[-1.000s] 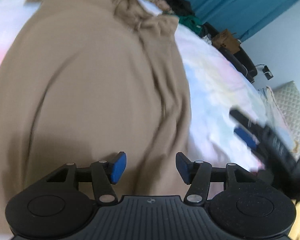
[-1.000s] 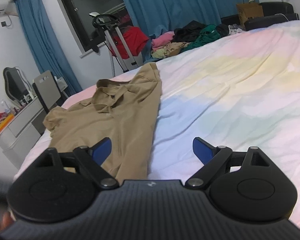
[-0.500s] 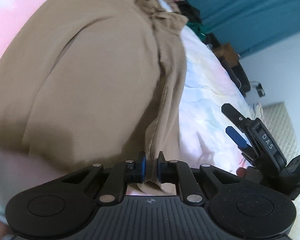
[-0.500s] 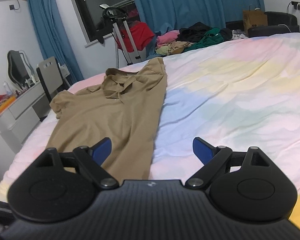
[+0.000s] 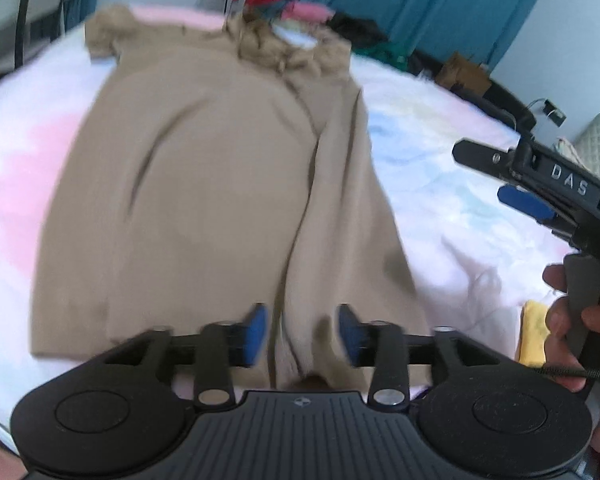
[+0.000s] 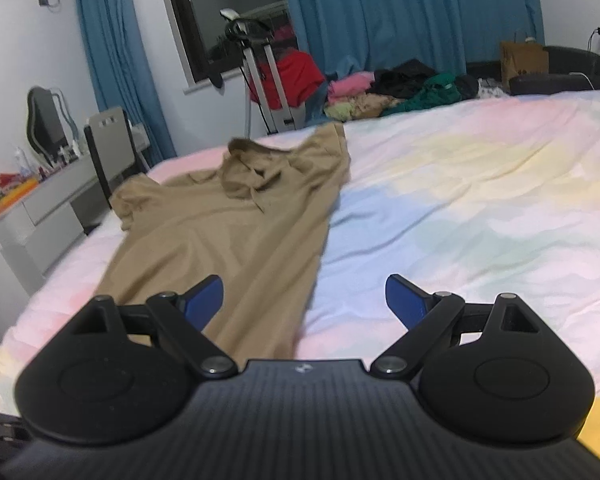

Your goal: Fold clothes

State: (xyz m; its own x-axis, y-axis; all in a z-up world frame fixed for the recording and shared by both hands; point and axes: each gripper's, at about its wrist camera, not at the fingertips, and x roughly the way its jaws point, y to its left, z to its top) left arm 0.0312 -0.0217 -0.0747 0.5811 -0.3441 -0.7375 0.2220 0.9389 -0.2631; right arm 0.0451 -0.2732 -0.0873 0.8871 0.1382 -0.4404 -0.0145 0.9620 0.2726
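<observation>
A tan collared shirt [image 5: 220, 184] lies spread on the bed, collar at the far end, its right side folded over the body. My left gripper [image 5: 302, 332] is open just above the shirt's near hem, a fold of hem between its blue pads without being pinched. My right gripper [image 6: 304, 300] is open and empty, above the shirt's near right edge [image 6: 236, 248]. It also shows in the left wrist view [image 5: 540, 192], held by a hand to the right of the shirt.
The bed has a pastel sheet [image 6: 480, 208]. A pile of clothes [image 6: 396, 92] lies at the far end before blue curtains. A chair and grey dresser [image 6: 48, 208] stand left of the bed. A yellow cloth [image 5: 534, 332] lies at the near right.
My left gripper shut on the shirt's hem half a second ago and has now opened, letting it go. The shirt lies flatter. The right gripper stayed open and shifted slightly.
</observation>
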